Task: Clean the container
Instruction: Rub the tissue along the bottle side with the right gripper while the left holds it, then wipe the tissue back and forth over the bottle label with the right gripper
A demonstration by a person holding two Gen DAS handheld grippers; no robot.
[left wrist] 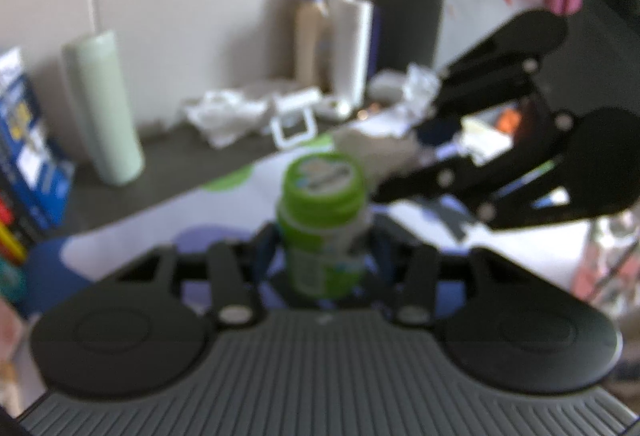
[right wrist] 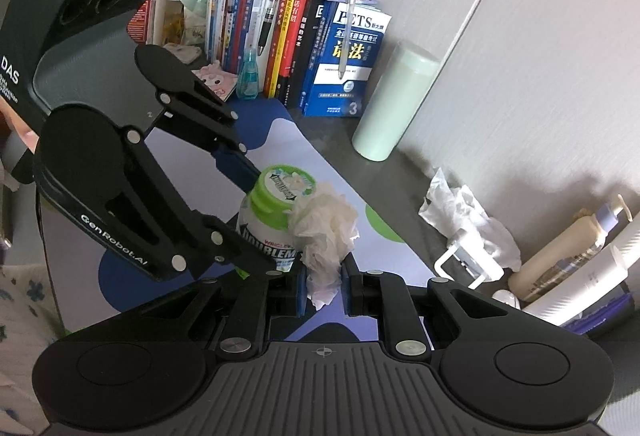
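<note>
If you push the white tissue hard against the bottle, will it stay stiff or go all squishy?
Probably squishy: the tissue, pinched in the right gripper, is already crumpled and droops in loose folds. It looks very light, so it likely bends around the green-capped bottle, held in the left gripper, rather than shoving it.

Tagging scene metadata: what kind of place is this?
Probably a home desk or study corner: a row of books stands against the wall, toiletry bottles and crumpled tissues lie around, and a patterned desk mat covers the top.
</note>
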